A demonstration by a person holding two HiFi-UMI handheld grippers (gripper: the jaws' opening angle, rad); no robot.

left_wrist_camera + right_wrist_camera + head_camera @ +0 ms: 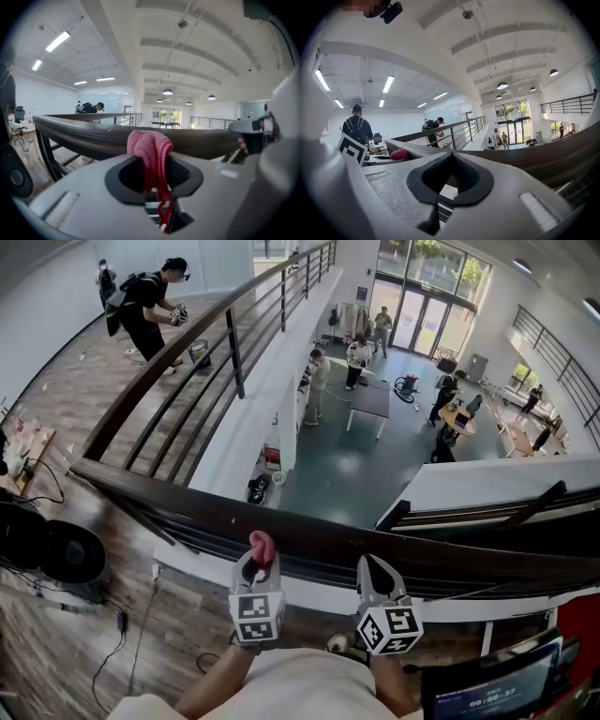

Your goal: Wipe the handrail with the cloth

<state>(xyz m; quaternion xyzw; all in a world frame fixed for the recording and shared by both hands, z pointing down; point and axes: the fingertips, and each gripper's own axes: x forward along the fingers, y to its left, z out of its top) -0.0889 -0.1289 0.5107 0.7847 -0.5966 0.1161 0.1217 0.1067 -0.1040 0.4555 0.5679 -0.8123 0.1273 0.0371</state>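
A dark wooden handrail (441, 554) runs across the head view in front of me. My left gripper (260, 561) is shut on a pink cloth (262, 545), which bunches up above its jaws at the rail's near edge. In the left gripper view the cloth (149, 149) sticks out of the left gripper (152, 159), with the handrail (79, 133) just behind it; whether they touch I cannot tell. My right gripper (369, 566) is shut and empty, close to the rail's near side. The right gripper view shows the right gripper (451, 157), the handrail (534, 159) and the cloth (399, 153) at left.
The rail borders a mezzanine above an atrium with tables and people (357, 360) far below. A second rail (216, 329) runs away at the left, where a person (150, 306) stands. Black equipment (52, 549) and cables lie at my left. A screen (492, 690) sits at the lower right.
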